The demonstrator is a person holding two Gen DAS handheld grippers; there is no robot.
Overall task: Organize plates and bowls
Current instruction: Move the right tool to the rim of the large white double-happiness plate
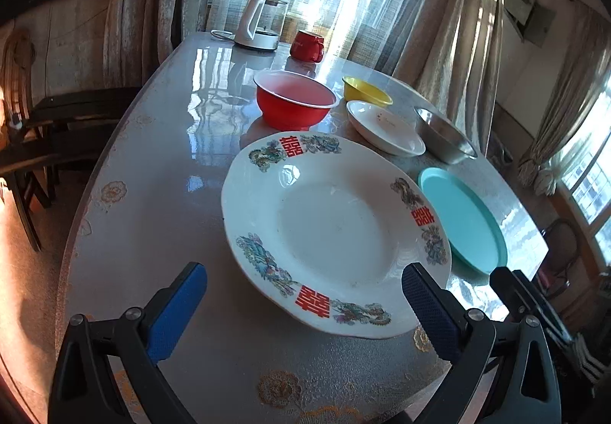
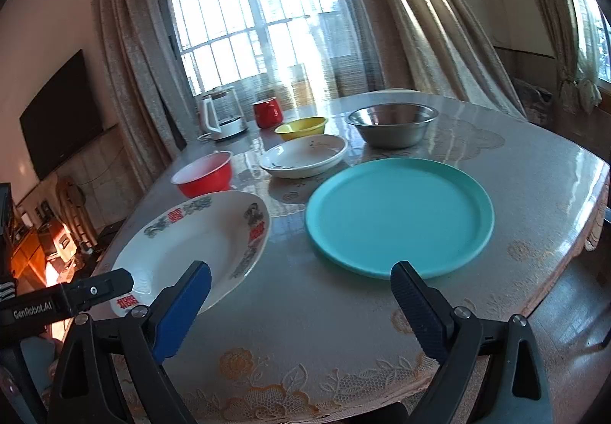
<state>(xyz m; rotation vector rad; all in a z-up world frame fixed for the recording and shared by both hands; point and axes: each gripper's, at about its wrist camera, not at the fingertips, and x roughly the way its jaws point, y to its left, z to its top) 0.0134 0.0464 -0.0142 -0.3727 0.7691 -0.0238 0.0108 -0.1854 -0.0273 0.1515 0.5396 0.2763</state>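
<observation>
A large white plate with red characters and a floral rim [image 1: 332, 229] lies on the table just ahead of my open, empty left gripper [image 1: 305, 294]; it also shows in the right wrist view [image 2: 191, 240]. A teal plate [image 2: 399, 219] lies ahead of my open, empty right gripper [image 2: 299, 290] and shows in the left wrist view [image 1: 464, 221]. Behind them stand a red bowl [image 1: 294, 101], a small white dish [image 1: 383, 126], a yellow bowl [image 1: 364, 89] and a steel bowl [image 1: 445, 133].
The table [image 1: 160, 217] has a glossy lace-patterned cover. A white kettle [image 1: 259, 21] and a red mug [image 1: 307, 46] stand at its far end by the curtained window. A dark chair [image 1: 57, 126] stands left of the table. The other gripper's body [image 2: 65, 296] shows at left.
</observation>
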